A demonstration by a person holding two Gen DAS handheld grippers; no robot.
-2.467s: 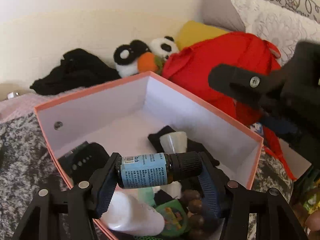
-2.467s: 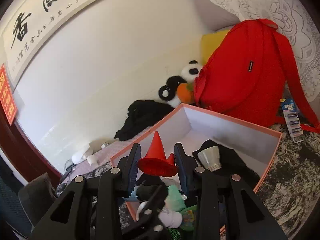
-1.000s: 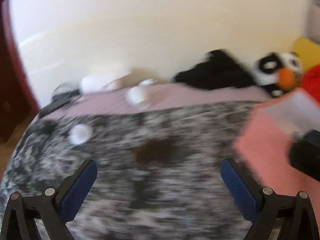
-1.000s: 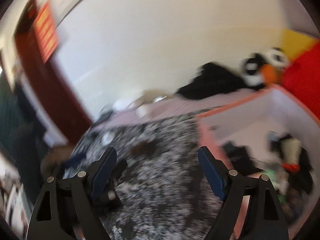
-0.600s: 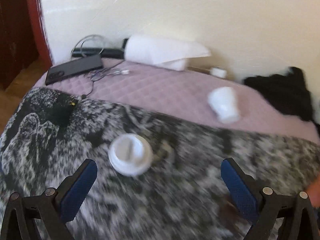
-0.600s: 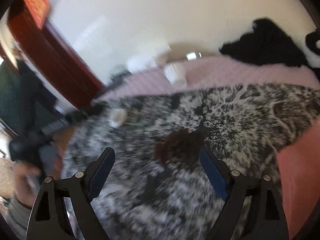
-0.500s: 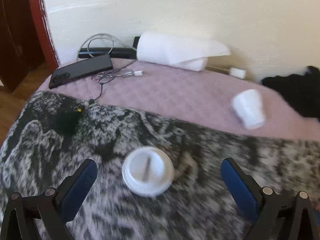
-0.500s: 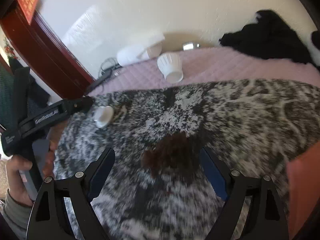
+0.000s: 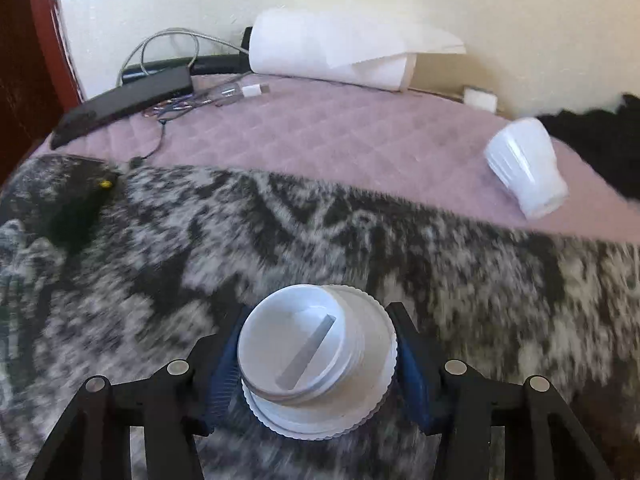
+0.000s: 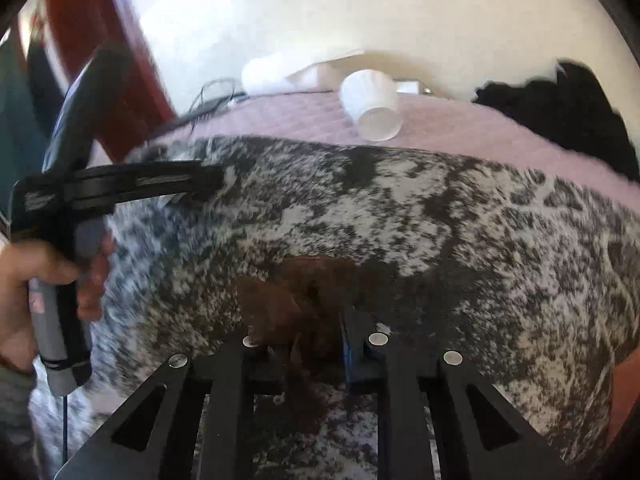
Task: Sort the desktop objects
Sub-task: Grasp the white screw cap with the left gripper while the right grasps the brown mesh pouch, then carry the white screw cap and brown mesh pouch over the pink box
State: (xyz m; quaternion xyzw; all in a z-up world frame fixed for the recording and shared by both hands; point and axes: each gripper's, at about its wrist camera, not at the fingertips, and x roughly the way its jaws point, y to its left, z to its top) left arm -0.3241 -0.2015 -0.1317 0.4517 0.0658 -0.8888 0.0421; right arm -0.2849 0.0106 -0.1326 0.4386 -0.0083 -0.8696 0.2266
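A white round screw cap (image 9: 316, 360) with a slot on top sits on the grey-and-white patterned blanket (image 9: 360, 248). My left gripper (image 9: 316, 384) is shut on it, a blue pad on each side. In the right wrist view a brown crumpled object (image 10: 296, 304) lies on the same blanket (image 10: 440, 220). My right gripper (image 10: 308, 356) is shut on its near part, and its fingertips are partly hidden by it. That view also shows the left gripper's fingers (image 10: 160, 186) at the left, held by a hand (image 10: 36, 276).
A white paper cup (image 9: 524, 168) (image 10: 374, 104) lies on its side on the pink quilt (image 9: 340, 132). Behind it are a paper roll (image 9: 332, 52), a black phone (image 9: 120, 104), cables and a black garment (image 10: 560, 112). The pink box corner (image 10: 624, 380) is at the right.
Both grippers left the box with jaws wide open and swung left over the blanket. The left has since closed on the white cap, the right on the brown object.
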